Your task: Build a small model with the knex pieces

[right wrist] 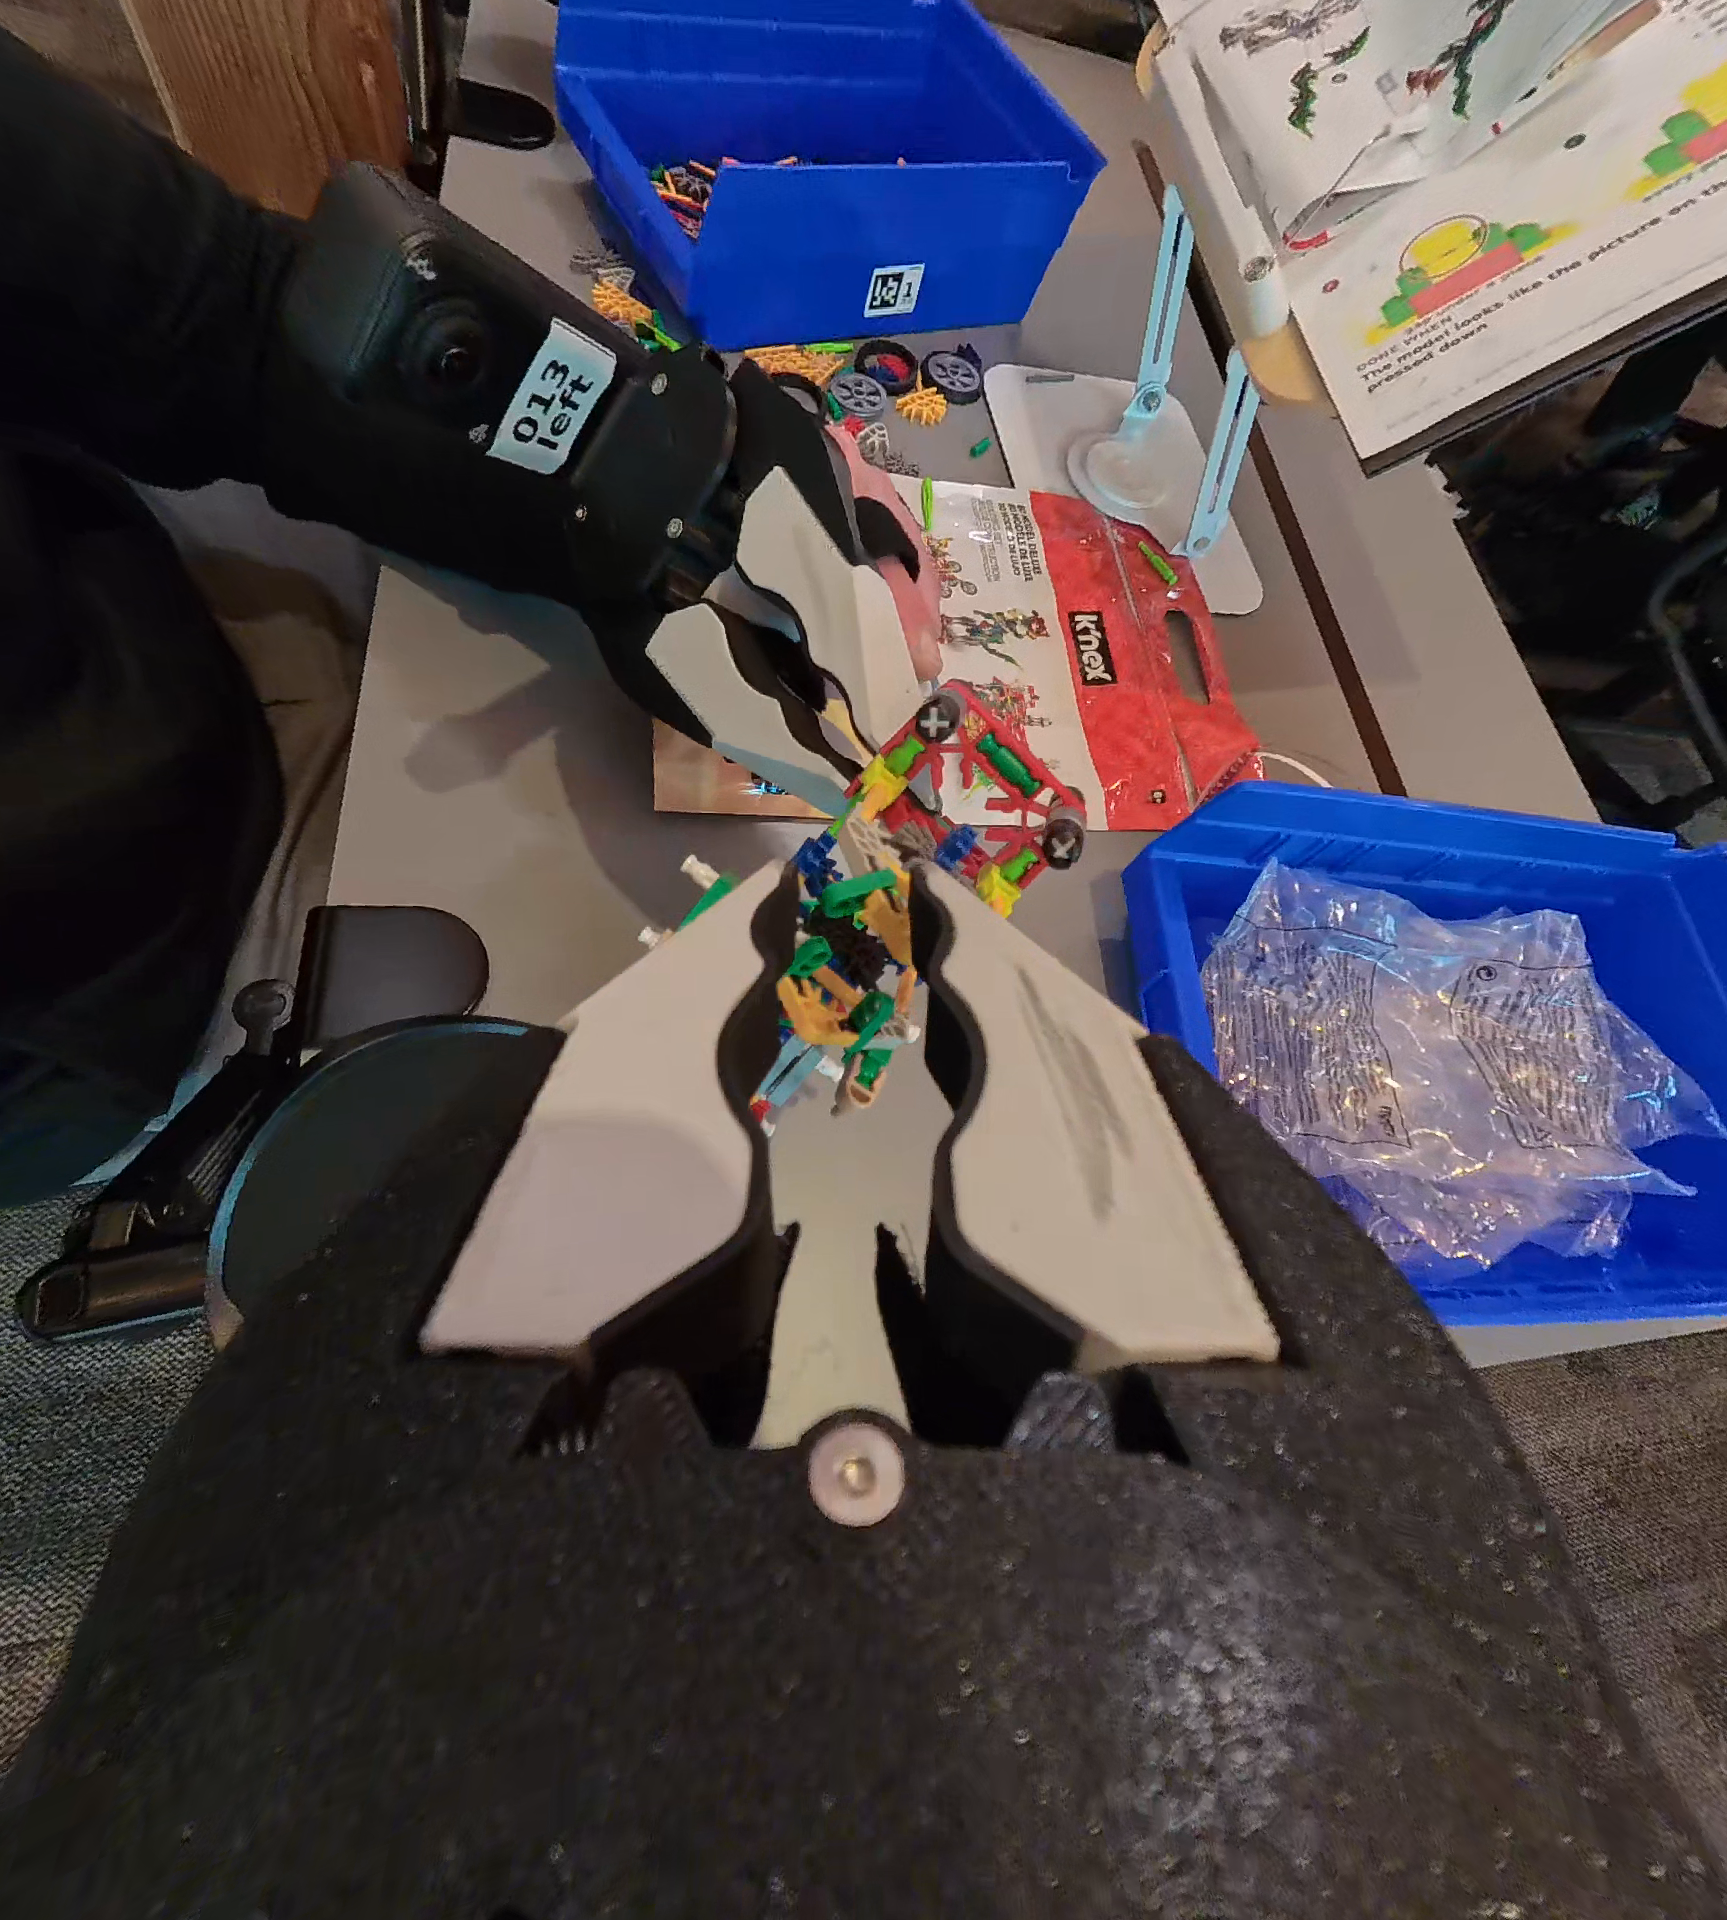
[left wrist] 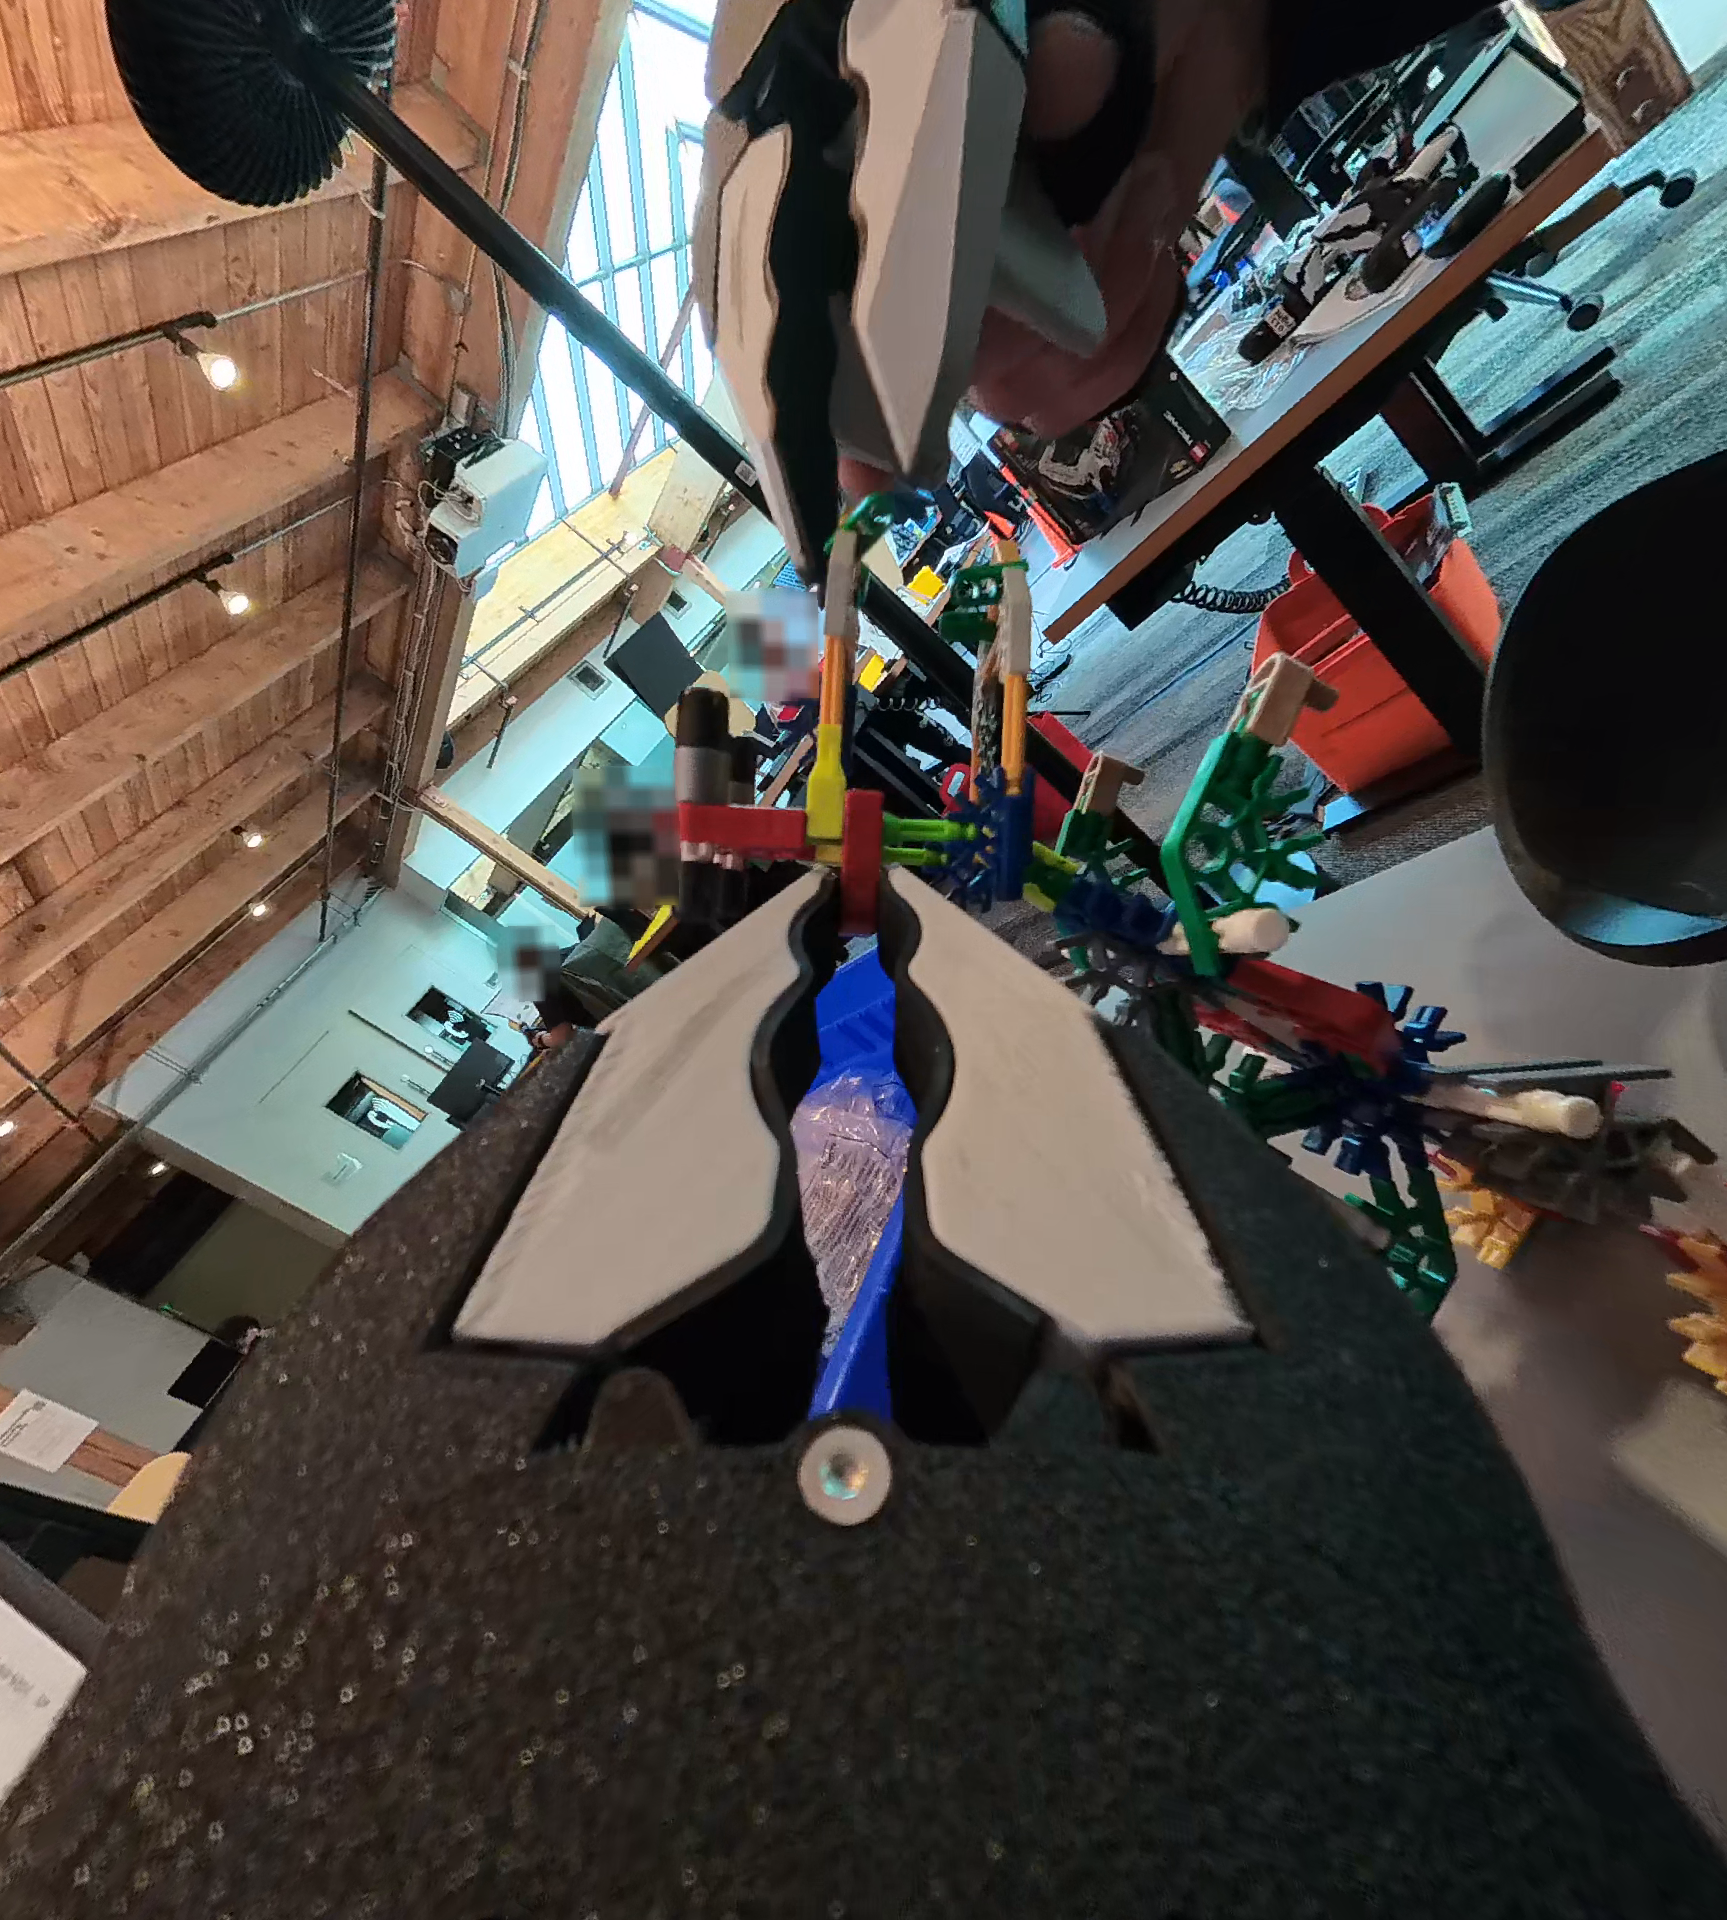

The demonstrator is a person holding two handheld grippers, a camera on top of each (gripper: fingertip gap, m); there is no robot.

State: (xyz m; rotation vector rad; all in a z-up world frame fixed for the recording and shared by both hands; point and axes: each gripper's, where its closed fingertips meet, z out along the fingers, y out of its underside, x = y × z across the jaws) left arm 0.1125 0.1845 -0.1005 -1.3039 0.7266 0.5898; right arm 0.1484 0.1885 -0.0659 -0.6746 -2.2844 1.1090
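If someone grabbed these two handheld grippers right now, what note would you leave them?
Left gripper: shut on a red piece of the toy model.
Right gripper: shut on the same model's green-tipped end.
Around them, on the grey table: far blue bin with loose pieces, near blue bin with plastic bags, a red bag, and loose wheels.

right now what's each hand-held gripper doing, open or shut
Left hand-held gripper: shut on the red rod of the construction-toy model.
Right hand-held gripper: shut on the same model, at a green connector.
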